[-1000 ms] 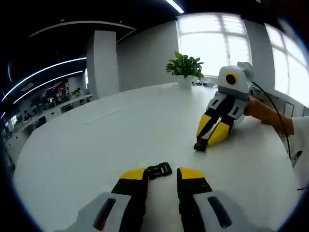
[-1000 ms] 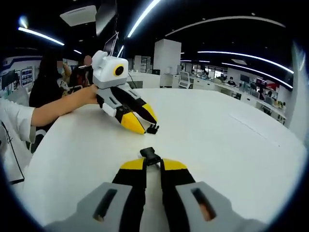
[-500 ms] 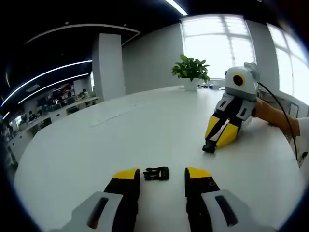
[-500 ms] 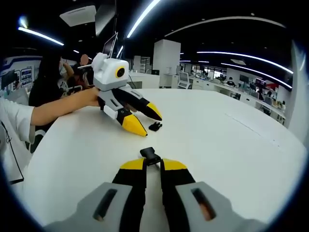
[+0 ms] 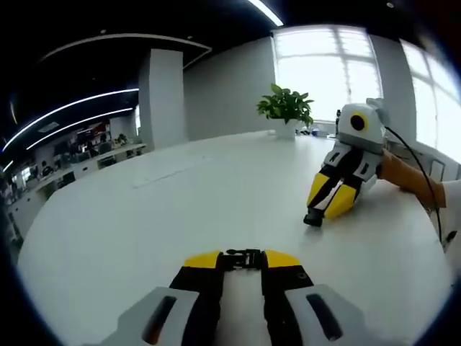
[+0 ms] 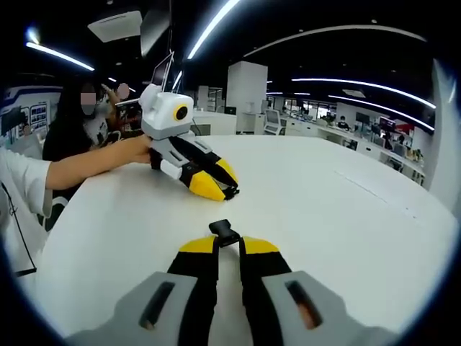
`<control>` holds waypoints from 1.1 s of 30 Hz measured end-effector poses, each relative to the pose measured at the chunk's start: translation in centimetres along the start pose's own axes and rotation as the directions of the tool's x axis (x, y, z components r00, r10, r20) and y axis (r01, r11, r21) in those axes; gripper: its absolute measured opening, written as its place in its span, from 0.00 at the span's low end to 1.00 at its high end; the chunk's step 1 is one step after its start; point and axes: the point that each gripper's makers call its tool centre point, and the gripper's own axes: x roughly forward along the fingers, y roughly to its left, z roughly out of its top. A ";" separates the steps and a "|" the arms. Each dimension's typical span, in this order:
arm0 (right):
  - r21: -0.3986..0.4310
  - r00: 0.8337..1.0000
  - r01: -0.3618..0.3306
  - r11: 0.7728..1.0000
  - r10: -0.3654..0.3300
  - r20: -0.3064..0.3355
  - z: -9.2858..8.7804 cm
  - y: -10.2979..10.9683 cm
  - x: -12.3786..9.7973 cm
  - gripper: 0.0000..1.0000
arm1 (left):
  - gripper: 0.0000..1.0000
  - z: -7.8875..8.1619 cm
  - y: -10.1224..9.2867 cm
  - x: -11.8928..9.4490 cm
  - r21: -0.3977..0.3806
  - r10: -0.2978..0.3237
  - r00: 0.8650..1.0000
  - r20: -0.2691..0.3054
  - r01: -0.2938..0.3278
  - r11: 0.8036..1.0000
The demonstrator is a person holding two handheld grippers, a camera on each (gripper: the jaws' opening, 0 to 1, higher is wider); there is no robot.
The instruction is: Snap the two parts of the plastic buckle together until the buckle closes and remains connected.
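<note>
Two black buckle halves lie well apart on our white table (image 5: 130,216), one buckle part (image 5: 243,259) clamped between the left gripper (image 5: 241,261) tips, the other buckle piece (image 6: 225,232) pinched by our right gripper (image 6: 227,245), near us.

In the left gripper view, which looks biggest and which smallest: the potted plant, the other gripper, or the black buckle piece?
1. Right gripper
2. Potted plant, though it stands farther off, so unsure
3. Buckle piece, smallest even though nearest
</note>
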 end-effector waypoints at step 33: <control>0.030 1.000 0.027 0.999 -0.027 -0.013 -0.6 -1.0 -0.2 0.11 | 0.20 -0.7 -7.9 -0.1 0.141 -0.359 0.930 -0.079 0.367 0.920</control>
